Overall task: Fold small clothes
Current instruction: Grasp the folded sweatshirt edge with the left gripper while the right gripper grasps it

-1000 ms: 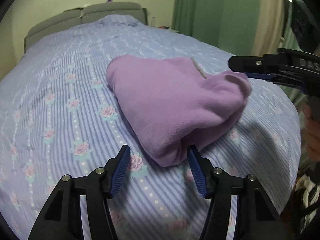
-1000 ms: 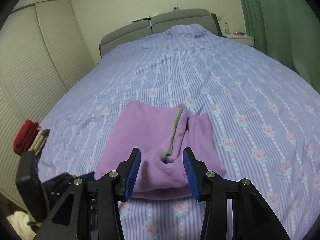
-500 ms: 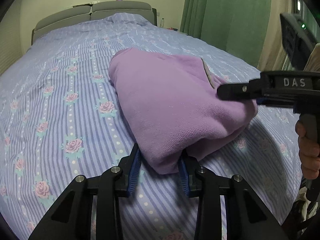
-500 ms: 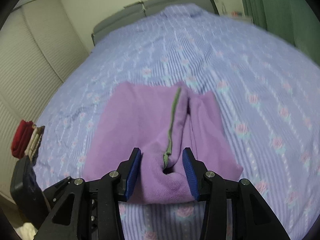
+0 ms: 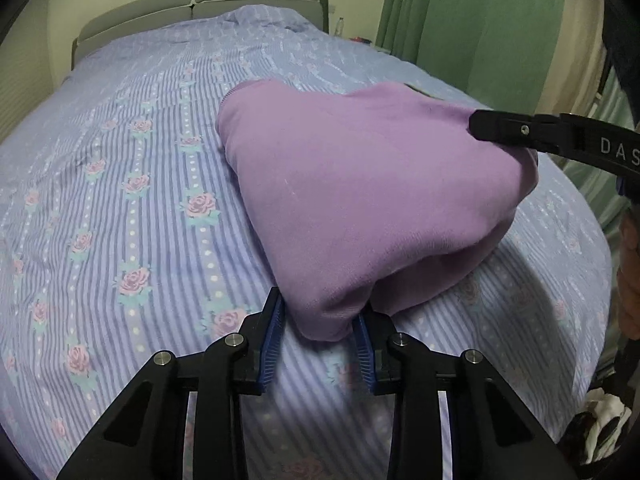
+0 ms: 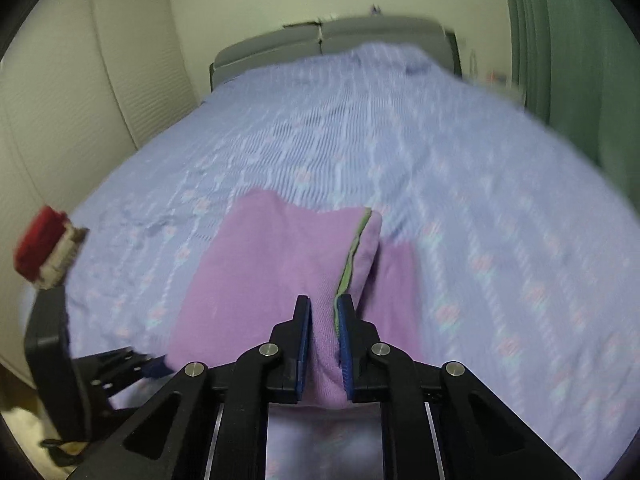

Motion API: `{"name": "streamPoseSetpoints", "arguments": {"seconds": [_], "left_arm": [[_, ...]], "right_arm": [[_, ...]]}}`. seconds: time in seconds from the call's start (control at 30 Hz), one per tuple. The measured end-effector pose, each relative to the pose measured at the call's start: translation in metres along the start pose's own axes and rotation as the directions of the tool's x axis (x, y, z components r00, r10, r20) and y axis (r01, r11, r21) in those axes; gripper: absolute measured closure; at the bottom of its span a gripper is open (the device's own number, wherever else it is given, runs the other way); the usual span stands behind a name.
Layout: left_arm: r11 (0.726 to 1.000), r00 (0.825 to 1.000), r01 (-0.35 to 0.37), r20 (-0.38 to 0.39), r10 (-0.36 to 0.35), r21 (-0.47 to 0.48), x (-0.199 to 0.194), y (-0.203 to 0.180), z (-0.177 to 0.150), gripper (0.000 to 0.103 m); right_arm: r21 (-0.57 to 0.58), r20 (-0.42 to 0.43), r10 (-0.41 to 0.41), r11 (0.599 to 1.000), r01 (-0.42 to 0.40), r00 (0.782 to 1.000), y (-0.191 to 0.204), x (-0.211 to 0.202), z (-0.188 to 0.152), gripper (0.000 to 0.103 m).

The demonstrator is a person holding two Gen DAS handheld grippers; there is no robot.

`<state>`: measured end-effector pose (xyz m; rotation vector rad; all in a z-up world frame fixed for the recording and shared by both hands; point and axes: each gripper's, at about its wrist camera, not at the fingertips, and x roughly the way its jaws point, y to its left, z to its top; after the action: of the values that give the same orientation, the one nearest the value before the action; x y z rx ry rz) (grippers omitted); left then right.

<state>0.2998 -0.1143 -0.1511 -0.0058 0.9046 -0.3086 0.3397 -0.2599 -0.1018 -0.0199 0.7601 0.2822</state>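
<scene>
1 purple garment (image 5: 360,200) — 2 claws clamped, L (image 5: 320,332), R (image 6: 325,340)

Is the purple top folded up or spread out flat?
Folded: the top lies doubled in thick layers, its near edge lifted.

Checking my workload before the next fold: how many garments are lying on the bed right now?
1: the purple garment on the bedspread, gripped by the left gripper and right gripper. Others may lie out of view.
</scene>
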Motion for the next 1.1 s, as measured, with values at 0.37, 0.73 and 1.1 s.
{"name": "streamPoseSetpoints", "arguments": {"seconds": [0.37,0.73,1.1], "left_arm": [[0.981,0.996,0.072,-0.034,-0.079,-0.182,0.012,0.018,-0.001,0.073],[0.998,0.999,0.0,-0.039,-0.003,-0.061,0.011,0.007,-0.002,0.073],[0.999,0.998,0.023,-0.052,-0.025,-0.028,0.013,0.011,0.004,0.073]], "right_arm": [[-0.15,-0.008,-0.151,0.978,0.148,0.988,-0.022,0.018,-0.018,0.091],[0.009,0.031,-0.074,0.997,0.074,0.997,-0.044,0.013,-0.037,0.062],[0.283,0.081,-0.22,0.94,0.189,0.972,-0.021,-0.034,-0.061,0.049]]}}
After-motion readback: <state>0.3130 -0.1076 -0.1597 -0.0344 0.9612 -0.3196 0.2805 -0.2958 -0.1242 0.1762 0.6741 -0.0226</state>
